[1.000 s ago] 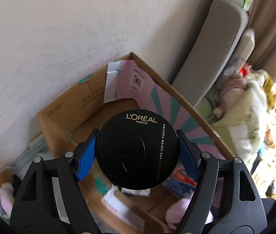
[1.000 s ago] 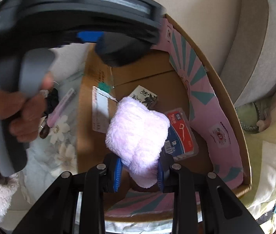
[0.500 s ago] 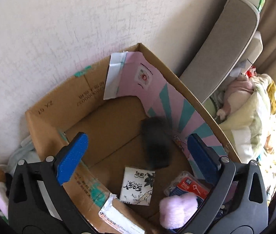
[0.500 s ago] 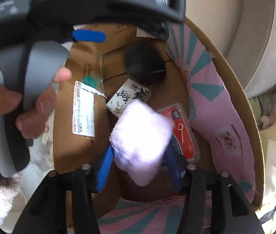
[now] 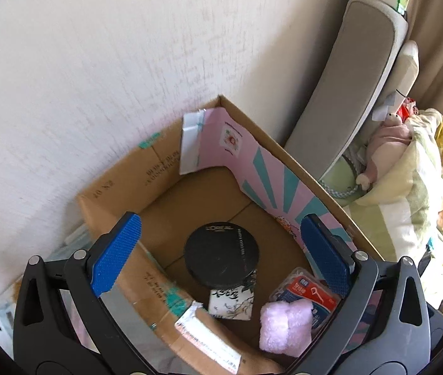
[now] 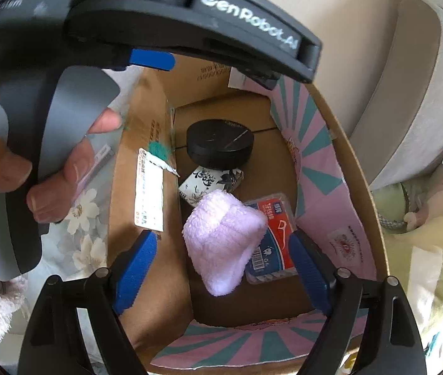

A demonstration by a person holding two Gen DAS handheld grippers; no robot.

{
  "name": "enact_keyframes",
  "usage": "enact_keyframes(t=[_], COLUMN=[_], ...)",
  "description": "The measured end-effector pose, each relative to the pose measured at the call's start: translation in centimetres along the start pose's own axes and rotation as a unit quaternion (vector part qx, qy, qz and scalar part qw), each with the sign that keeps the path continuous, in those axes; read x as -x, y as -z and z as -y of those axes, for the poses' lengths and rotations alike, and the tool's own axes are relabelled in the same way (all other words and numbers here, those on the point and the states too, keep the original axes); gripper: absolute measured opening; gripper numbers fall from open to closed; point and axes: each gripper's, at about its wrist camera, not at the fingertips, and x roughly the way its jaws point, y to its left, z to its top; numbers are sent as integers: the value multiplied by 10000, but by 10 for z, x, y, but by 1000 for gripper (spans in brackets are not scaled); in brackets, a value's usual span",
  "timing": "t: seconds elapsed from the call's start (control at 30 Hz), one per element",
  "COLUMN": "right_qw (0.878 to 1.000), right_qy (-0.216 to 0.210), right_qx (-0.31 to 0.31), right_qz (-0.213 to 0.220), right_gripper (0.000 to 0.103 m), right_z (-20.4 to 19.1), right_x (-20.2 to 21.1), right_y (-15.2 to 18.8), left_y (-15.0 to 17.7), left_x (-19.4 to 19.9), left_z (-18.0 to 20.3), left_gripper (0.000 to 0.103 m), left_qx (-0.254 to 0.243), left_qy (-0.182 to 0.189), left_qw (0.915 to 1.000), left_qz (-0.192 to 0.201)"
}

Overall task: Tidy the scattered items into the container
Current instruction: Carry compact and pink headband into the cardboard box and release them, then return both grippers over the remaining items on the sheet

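Left tool (image 5: 218,247) hangs wide and empty above the cardboard box (image 5: 287,153), where the black compact (image 5: 221,254) lies flat on the floor. Right tool (image 6: 224,268) is opening, the pink puff (image 6: 224,240) free between its pads, resting inside. Drop-off looks done; next calls for lifting both clear toward remaining clutter.

Both wrist cams look steeply down, close above cardboard box (image 5: 159,168) (image 6: 356,168); both share its floor.
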Motion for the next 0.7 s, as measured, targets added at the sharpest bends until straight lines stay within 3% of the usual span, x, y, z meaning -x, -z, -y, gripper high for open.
enact_keyframes(t=[0.2,0.37,0.53,0.7], right_qw=[9999,9992,9956,9888], right_qy=[38,-42,-360,-805], right_qx=[74,258,712,1150], right_qz=[81,299,485,502], right_gripper=[84,84,84,84], right_z=[-5,-12,-40,-82], right_x=[10,37,46,49], right_y=[-5,-12,-21,-23], left_y=[6,32,79,146], left_x=[39,85,134,170], left_z=[-15,-42,-77,-124], left_gripper=[102,102,102,102], left_qx=[114,460,929,1665], left_qy=[-226,-508,-759,-1148], left_qw=[9995,9964,9911,9780], left_qz=[210,492,579,502])
